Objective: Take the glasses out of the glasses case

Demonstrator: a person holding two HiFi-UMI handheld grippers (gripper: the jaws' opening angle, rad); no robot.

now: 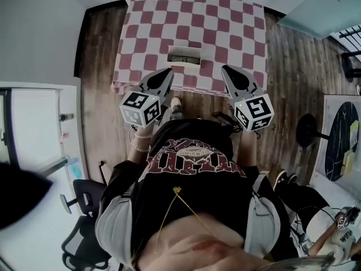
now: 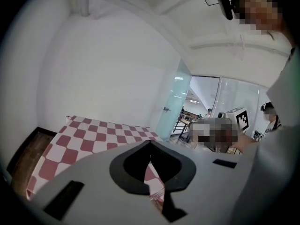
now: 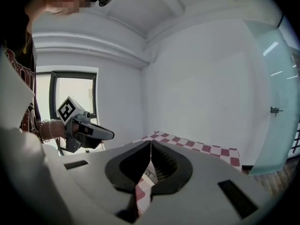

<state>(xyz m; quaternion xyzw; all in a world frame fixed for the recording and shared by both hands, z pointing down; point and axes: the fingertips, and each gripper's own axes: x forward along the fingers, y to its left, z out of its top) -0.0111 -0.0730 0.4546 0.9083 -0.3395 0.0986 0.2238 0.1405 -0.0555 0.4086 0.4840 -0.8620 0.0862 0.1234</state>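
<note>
An open glasses case point(image 1: 185, 55), pale and rectangular, lies on the red-and-white checkered tablecloth point(image 1: 225, 27), near the table's front edge at its middle. What it holds is too small to make out. My left gripper point(image 1: 167, 71) hovers just short of the front edge, left of the case, jaws shut and empty. To the right of the case my right gripper point(image 1: 225, 68) is held the same way, also shut. In the left gripper view the jaws point(image 2: 150, 142) meet at the tips over the cloth. The right gripper's jaws point(image 3: 150, 142) meet too, with a pale bit of the case point(image 3: 149, 174) showing below.
The table stands on a wooden floor point(image 1: 98, 66), with white walls behind it and a glass door point(image 1: 316, 7) at the far right. A black office chair point(image 1: 84, 208) is at my back left. A round stool base point(image 1: 307, 130) and another person point(image 1: 333, 230) are at my right.
</note>
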